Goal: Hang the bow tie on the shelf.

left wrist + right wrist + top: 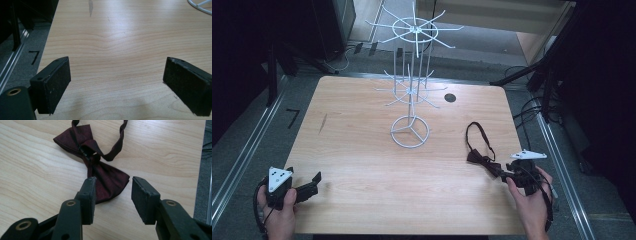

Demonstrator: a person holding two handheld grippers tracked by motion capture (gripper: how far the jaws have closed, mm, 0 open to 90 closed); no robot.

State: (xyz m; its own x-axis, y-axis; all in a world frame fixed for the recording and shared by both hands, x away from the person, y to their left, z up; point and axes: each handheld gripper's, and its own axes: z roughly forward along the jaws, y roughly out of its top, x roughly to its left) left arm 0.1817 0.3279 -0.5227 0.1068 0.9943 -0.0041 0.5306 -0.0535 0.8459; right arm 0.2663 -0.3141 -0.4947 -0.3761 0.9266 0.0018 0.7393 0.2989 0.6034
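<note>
Resting low at the near left corner of the surface (362, 165), the left tongs (116, 82) stand wide apart with nothing between their black, rubbery pads but pale wood grain. Ahead of them and to their right, well apart, rises a white wire rack (411, 80): a round ring foot, a thin stem and two tiers of spokes like hooks.

Farther right, the right tongs (113, 195) are partly open, about as wide as one wing of the bow tie (100, 170), and hold nothing yet. The bow tie lies flat on the surface just ahead of them; its near wing reaches into the gap, passing under the left pad. Beyond the knot the other wing spreads away, and a thin strap (477, 137) loops off toward the rack side.

The bow tie is dark maroon cloth with a faint sheen, and it looks light, soft and floppy; it would likely sag and swing when lifted, and the satin may slip. The knot, thick and firm at the middle, seems the surest place to pinch; the strap would do for hanging on a spoke but may slide through the pads.
</note>
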